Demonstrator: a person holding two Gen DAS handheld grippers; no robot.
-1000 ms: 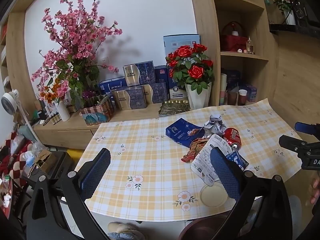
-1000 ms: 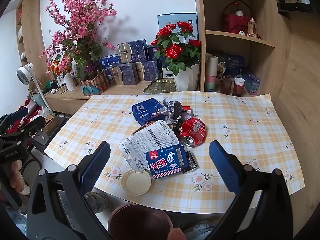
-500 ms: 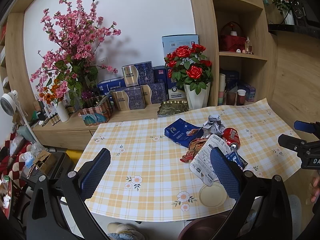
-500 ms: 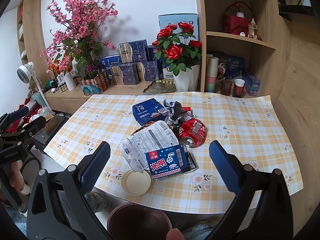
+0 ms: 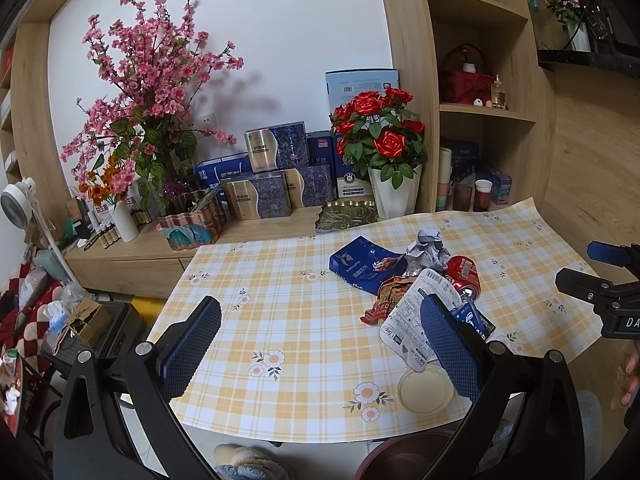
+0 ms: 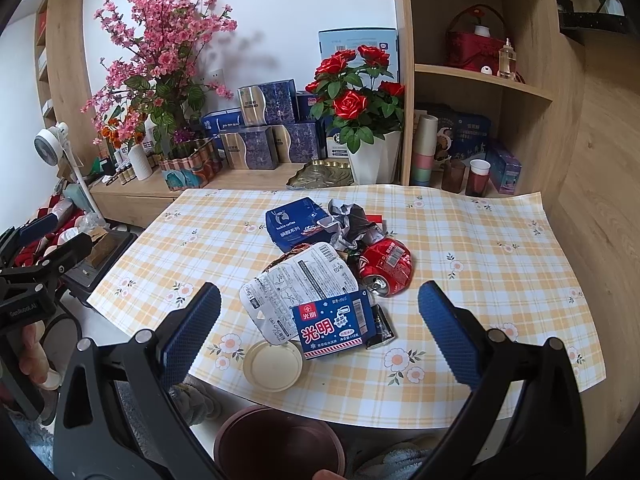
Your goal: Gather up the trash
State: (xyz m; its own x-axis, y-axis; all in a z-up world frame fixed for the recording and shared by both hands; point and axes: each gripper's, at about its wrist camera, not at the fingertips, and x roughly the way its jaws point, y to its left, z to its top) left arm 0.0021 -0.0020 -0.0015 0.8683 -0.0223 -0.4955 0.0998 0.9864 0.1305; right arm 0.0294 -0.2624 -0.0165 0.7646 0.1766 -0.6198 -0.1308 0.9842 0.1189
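Both tongs are spread wide with nothing in them: right tongs (image 6: 319, 306) hang over the near desk edge, left tongs (image 5: 320, 318) too. Trash pile sits mid-desk (image 6: 480, 240): blue-and-white carton (image 6: 332, 326) dead ahead, round lid (image 6: 273, 364) at 7 o'clock from it, crushed red can (image 6: 386, 266) at 1, blue coffee bag (image 6: 294, 222) at 12. Brown bin (image 6: 280, 440) is below the desk edge.

Left wrist view: taken from the near-left edge of the table (image 5: 280, 320), faced toward the shelving. Right wrist view: set nearer, angled down over the trash pile (image 6: 320, 280). Table and pile are shared.
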